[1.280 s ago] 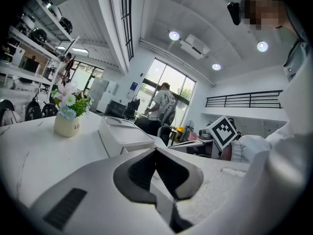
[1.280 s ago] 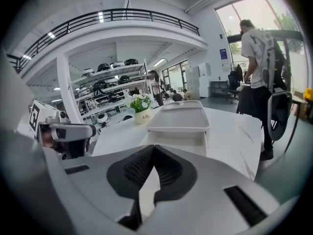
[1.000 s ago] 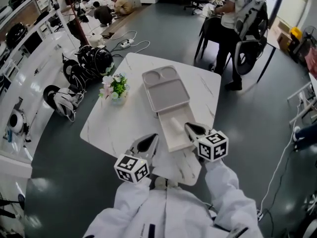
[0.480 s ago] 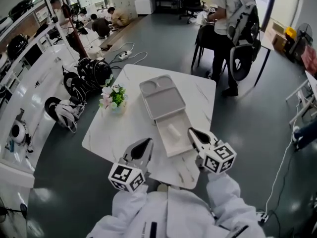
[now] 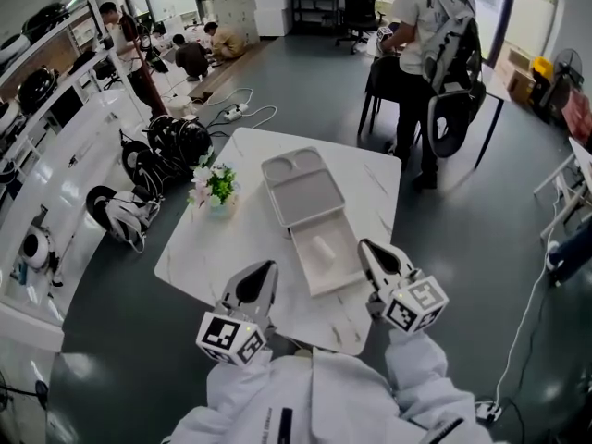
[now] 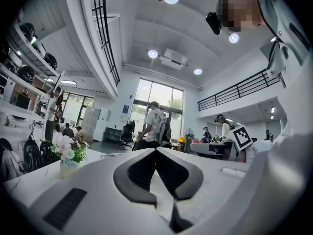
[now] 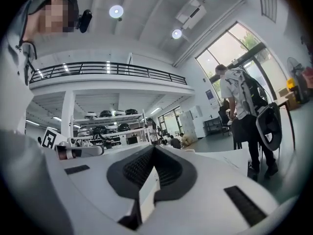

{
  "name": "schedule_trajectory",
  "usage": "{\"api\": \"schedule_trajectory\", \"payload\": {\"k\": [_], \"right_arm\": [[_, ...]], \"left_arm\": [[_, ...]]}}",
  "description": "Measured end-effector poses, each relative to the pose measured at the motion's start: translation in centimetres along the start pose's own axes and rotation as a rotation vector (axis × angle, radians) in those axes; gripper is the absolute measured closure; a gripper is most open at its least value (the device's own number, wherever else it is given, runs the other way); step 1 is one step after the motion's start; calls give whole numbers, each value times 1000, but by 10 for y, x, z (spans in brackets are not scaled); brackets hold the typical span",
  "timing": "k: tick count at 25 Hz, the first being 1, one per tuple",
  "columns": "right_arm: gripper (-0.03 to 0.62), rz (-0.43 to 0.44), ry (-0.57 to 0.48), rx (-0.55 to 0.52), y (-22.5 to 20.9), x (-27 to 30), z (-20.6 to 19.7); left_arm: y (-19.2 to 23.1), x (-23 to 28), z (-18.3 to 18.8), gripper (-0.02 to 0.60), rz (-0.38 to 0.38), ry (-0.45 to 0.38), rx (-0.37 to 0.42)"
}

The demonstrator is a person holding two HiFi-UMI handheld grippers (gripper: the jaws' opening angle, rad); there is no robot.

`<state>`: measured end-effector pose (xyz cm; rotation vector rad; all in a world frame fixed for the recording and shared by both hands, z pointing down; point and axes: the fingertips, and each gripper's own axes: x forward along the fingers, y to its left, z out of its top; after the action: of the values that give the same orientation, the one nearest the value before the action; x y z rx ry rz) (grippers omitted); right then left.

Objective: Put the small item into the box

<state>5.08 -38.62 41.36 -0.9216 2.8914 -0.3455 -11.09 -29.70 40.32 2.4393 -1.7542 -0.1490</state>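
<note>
An open white box (image 5: 338, 271) lies on the white marble table (image 5: 222, 239), its lid (image 5: 301, 188) folded away on the far side. A small white item (image 5: 321, 248) rests inside the box's near half. My left gripper (image 5: 265, 266) hangs over the table's near edge, left of the box, jaws shut and empty. To the box's right my right gripper (image 5: 367, 245) is also shut with nothing in it. In the left gripper view the left gripper (image 6: 156, 151) has its tips together; in the right gripper view the right gripper (image 7: 154, 148) does too.
A small vase of flowers (image 5: 215, 183) stands on the table's left side. Helmets and cables (image 5: 171, 141) lie on the floor to the left. A person with a backpack (image 5: 435, 35) stands by a chair beyond the table's far right corner.
Both grippers have drawn back from the box toward the table's near edge. The right gripper no longer reaches over the box's right rim. Both stay shut.
</note>
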Motion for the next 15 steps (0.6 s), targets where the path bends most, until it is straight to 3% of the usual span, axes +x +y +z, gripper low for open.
{"api": "schedule_trajectory", "payload": {"k": [15], "right_arm": [[602,-32,-33,-28,-3,-15,6]], "left_arm": [[5,-17,6,583,54,-12,64]]}}
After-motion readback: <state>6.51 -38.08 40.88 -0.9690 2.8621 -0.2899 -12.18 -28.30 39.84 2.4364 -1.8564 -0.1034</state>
